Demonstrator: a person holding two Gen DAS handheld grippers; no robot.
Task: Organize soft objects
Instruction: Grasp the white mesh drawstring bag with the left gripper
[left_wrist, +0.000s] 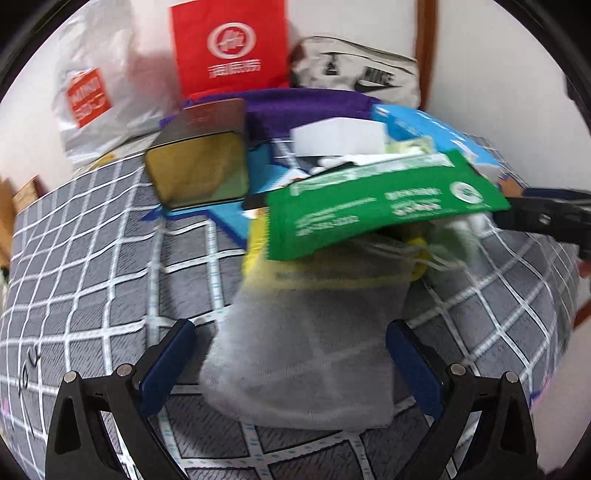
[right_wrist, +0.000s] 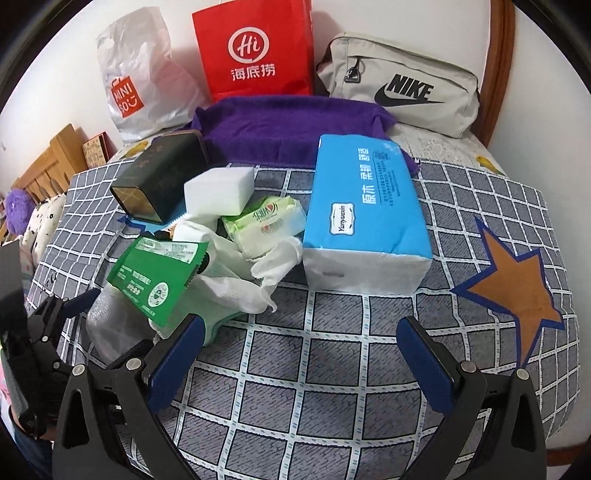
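Note:
A grey mesh pouch (left_wrist: 295, 350) lies on the checked bedspread (left_wrist: 92, 258), between the wide-apart fingers of my open left gripper (left_wrist: 291, 354). A green packet (left_wrist: 369, 206) rests on the pouch's far end. In the right wrist view the pouch (right_wrist: 107, 321) and green packet (right_wrist: 155, 273) lie at left, beside white gloves (right_wrist: 236, 273), a small green tissue pack (right_wrist: 266, 221), a white sponge block (right_wrist: 219, 192) and a big blue tissue pack (right_wrist: 369, 210). My right gripper (right_wrist: 301, 350) hangs open over bare bedspread, holding nothing. The left gripper (right_wrist: 70, 306) shows at the left edge.
A dark tin box (right_wrist: 159, 181) lies on its side left of the sponge. Behind it is a purple towel (right_wrist: 291, 125), then a white Miniso bag (right_wrist: 144, 81), a red paper bag (right_wrist: 255, 51) and a grey Nike bag (right_wrist: 399, 85) against the wall. An orange star (right_wrist: 517, 280) marks the bedspread's right side.

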